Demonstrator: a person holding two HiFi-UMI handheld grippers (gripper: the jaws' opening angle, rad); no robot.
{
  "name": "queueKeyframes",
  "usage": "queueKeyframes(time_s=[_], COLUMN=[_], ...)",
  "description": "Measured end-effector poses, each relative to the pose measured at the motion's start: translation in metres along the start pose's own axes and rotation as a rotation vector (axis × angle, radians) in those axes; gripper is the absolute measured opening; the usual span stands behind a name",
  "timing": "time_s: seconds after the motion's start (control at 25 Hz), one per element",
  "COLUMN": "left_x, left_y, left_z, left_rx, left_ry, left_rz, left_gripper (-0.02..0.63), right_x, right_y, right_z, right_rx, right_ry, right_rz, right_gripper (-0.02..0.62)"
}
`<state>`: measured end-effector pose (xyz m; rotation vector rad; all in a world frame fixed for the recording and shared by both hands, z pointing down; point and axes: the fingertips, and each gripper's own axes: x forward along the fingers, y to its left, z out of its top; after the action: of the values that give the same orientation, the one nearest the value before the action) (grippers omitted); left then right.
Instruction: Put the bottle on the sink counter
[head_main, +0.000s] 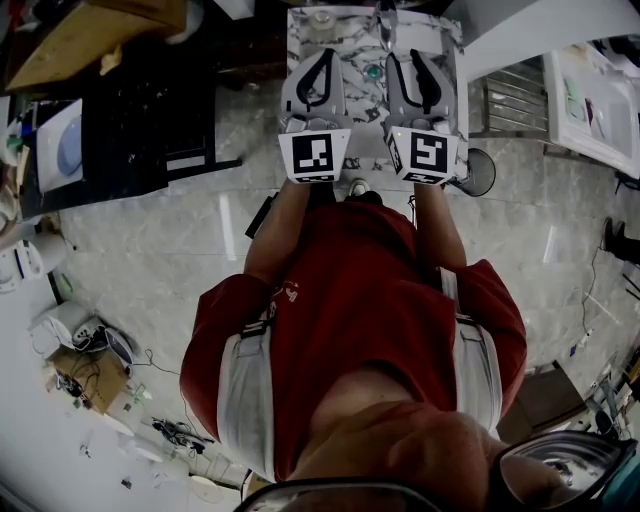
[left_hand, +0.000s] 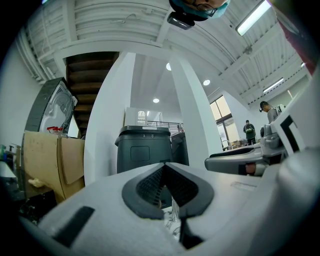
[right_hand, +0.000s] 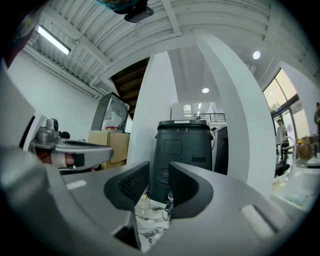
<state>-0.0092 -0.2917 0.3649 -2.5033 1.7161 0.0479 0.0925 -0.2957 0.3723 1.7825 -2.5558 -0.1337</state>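
Two grippers are held out side by side above the marble-patterned sink counter (head_main: 350, 62). The left gripper (left_hand: 164, 169) has its jaws brought right together, tips meeting, with nothing caught in them. The right gripper (right_hand: 159, 172) has its jaws a narrow way apart, and nothing sits between the pads.

As for writing, there is little to read. Each gripper carries a cube (head_main: 315, 155) faced with black-and-white square markers, which are patterns rather than words. The dark bin (right_hand: 182, 145) standing behind the counter has a few small pale marks on its lid rim, too small to make out. The person's red shirt (head_main: 350, 300) bears a small white emblem (head_main: 290, 292) near the shoulder, also unreadable.

A small clear bottle (right_hand: 142, 206) stands upright on the marble of the counter. From the right gripper's view it shows low down through the gap, beyond and below the jaw tips, a little towards the left jaw, and it touches neither pad. Any label on it is too small to tell.
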Motion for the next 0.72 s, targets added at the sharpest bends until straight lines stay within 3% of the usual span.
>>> queueKeyframes(time_s=[0.72], left_x=[-0.0004], left_y=[0.0035], left_z=[-0.0048], left_rx=[-0.010], left_ry=[0.006], left_rz=[0.004], left_gripper=[0.000], right_x=[0.0040], right_y=[0.0034], right_z=[-0.0072], right_rx=[-0.008], right_ry=[0.033], right_rz=[0.000], right_gripper=[0.002])
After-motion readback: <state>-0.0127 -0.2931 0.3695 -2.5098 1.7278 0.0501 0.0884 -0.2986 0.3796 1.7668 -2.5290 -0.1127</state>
